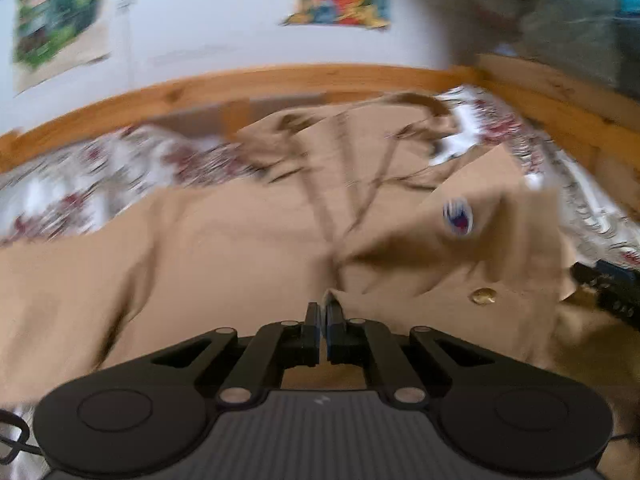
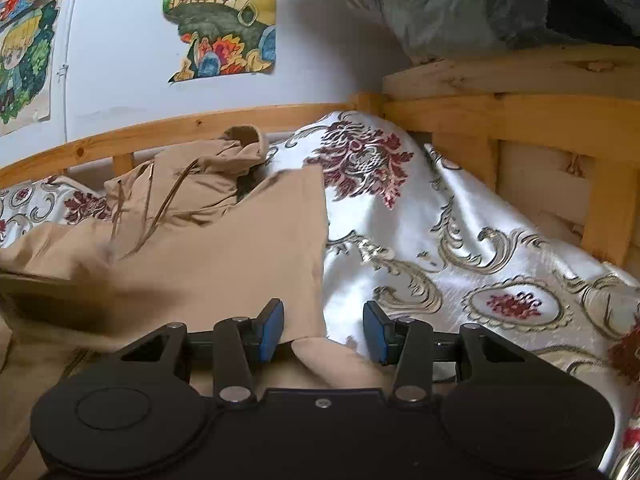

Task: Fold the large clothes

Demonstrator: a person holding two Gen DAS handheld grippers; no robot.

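floral bedspread (image 2: pixel 420 240) under tan jacket (image 2: pixel 224 248); left gripper (image 1: pixel 324 312) clamped on jacket fold, angled down; right gripper (image 2: pixel 324 328) apart.

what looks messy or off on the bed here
The tan jacket lies crumpled rather than flat, its hood bunched against the wooden bed rail. The floral bedspread beside it is heaped up in folds. Nothing looks damaged.

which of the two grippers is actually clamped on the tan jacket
The left gripper: its jaws pinch a fold of the tan jacket. The right gripper stands open around fabric.
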